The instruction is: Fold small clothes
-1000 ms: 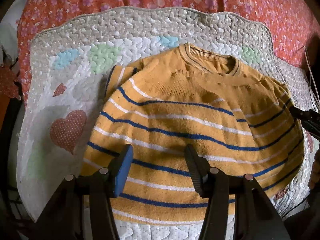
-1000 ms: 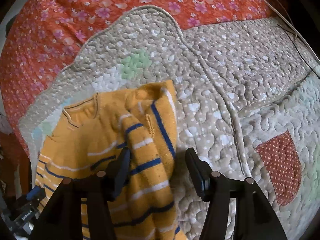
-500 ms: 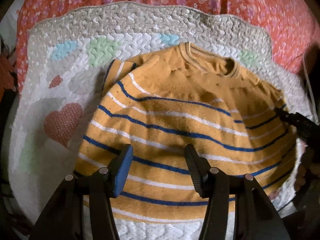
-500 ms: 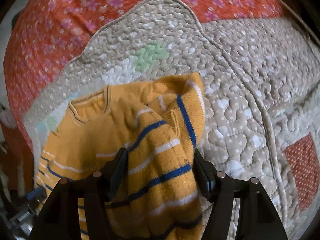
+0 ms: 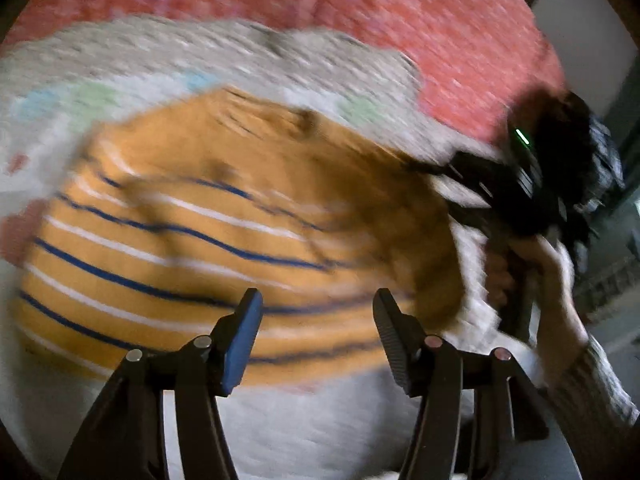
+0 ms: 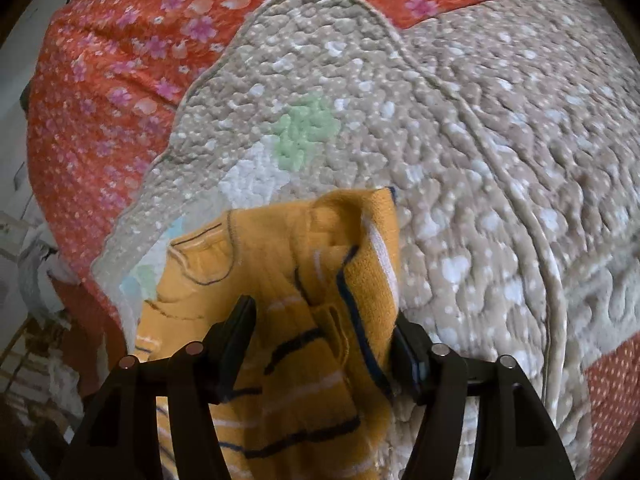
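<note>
A small orange sweater [image 5: 208,216] with blue and white stripes lies on a quilted mat [image 5: 320,420]; the left wrist view is blurred by motion. My left gripper [image 5: 316,334] is open and empty above the sweater's near hem. My right gripper [image 6: 326,344] is open with a folded sleeve of the sweater [image 6: 360,280] bunched between its fingers; the right finger [image 6: 408,354] touches the cloth. The right gripper also shows at the sweater's right edge in the left wrist view [image 5: 472,184], held by a hand [image 5: 536,264].
The beige quilted mat [image 6: 480,140] with pastel patches lies over a red floral bedspread [image 6: 120,60]. A red dotted patch [image 6: 612,392] is at the mat's right. Clutter sits off the bed at the left edge [image 6: 36,280].
The left gripper swung fast to the right and back, blurring its view. The right gripper moved forward over the sleeve, which now sits deeper between its fingers and is lifted.
</note>
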`<action>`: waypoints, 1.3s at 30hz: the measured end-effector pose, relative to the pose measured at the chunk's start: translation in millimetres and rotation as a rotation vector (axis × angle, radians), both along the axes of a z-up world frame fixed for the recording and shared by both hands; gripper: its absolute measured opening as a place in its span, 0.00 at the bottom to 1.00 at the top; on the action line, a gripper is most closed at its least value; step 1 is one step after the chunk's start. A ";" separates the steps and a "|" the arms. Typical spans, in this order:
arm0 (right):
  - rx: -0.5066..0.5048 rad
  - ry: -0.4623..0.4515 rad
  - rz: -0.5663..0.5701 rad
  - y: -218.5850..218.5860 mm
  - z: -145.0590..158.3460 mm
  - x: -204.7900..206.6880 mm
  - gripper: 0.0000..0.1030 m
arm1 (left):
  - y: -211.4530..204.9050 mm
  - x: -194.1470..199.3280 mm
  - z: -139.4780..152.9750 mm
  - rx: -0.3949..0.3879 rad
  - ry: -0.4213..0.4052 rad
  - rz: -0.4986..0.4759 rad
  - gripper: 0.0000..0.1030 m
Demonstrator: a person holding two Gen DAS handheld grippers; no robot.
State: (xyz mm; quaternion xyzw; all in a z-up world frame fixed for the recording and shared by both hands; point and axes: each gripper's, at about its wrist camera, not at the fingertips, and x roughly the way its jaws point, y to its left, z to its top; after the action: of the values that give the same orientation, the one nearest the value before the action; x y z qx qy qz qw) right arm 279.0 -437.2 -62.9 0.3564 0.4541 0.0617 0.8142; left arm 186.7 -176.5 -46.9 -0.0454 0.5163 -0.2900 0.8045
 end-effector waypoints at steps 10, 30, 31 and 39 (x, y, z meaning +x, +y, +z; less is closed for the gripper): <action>0.299 0.034 0.075 -32.8 -20.3 -11.3 0.64 | -106.5 -15.8 -49.0 -0.190 0.364 -0.123 0.60; 0.103 -0.086 0.099 14.9 38.4 -14.6 0.17 | -131.2 10.5 -55.6 -0.146 0.380 -0.079 0.10; 0.114 -0.114 0.108 25.8 46.3 -15.3 0.17 | -124.1 11.4 -46.3 -0.171 0.369 -0.073 0.10; 0.110 -0.160 0.253 144.5 90.4 1.1 0.16 | -19.3 19.5 2.0 -0.339 0.306 0.040 0.10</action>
State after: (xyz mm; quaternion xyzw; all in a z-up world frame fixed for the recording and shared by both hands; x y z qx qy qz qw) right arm 280.2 -292.6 27.5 0.3345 0.4250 0.2166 0.8127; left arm 206.2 -195.8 -44.9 -0.2335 0.5753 -0.3463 0.7033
